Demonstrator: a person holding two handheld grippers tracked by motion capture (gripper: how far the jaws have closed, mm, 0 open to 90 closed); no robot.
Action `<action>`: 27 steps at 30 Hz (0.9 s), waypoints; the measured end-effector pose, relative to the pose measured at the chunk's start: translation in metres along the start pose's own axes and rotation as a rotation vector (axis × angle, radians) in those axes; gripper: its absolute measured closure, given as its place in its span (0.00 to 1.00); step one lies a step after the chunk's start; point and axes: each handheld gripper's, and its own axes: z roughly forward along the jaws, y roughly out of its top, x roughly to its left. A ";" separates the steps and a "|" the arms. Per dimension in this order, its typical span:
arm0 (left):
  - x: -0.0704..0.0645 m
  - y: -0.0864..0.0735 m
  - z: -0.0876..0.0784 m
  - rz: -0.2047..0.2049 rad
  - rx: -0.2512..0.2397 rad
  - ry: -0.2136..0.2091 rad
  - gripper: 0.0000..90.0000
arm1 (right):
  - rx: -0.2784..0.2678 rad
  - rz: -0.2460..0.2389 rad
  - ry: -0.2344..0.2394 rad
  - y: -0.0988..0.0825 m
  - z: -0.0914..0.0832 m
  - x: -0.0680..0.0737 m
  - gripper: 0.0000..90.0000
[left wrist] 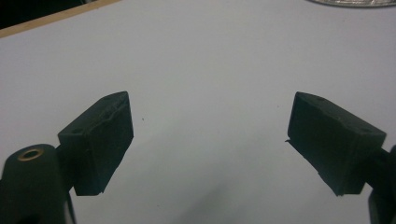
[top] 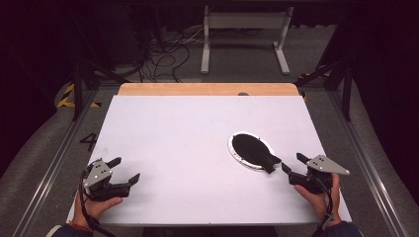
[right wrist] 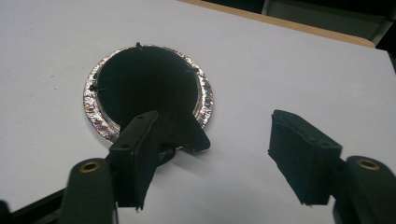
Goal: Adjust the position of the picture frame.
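A black, fish-shaped flat piece (top: 252,149) lies on a shiny round disc (top: 231,144) right of the middle of the white table (top: 188,133), its tail pointing toward the front right. My right gripper (top: 291,162) stands open just right of that tail. In the right gripper view the black piece (right wrist: 149,88) covers the disc (right wrist: 91,100), and the tail lies beside the left jaw, with nothing between the jaws of my right gripper (right wrist: 212,125). My left gripper (top: 127,168) is open at the front left over bare table, far from the disc. In its own view my left gripper (left wrist: 210,107) holds nothing.
A wooden strip (top: 207,89) runs along the table's far edge. Behind it on the floor stand a white metal frame (top: 244,34) and loose cables (top: 163,54). Metal rails (top: 368,163) run along both sides. The disc's rim (left wrist: 350,2) peeks in at the top of the left gripper view.
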 end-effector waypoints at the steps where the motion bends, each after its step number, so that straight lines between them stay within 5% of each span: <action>1: -0.001 -0.001 0.001 0.005 0.008 0.001 0.19 | 0.003 0.008 0.009 0.000 0.001 -0.001 0.43; 15: -0.006 -0.001 0.003 0.007 0.027 -0.035 0.30 | 0.096 0.009 0.024 0.011 0.024 -0.013 0.76; 20: -0.005 0.000 0.005 0.024 0.057 -0.060 0.56 | 0.154 -0.007 0.046 0.019 0.047 -0.019 0.93; 27: -0.005 0.000 0.005 0.050 0.091 -0.087 0.95 | 0.237 -0.025 0.060 0.024 0.074 -0.021 1.00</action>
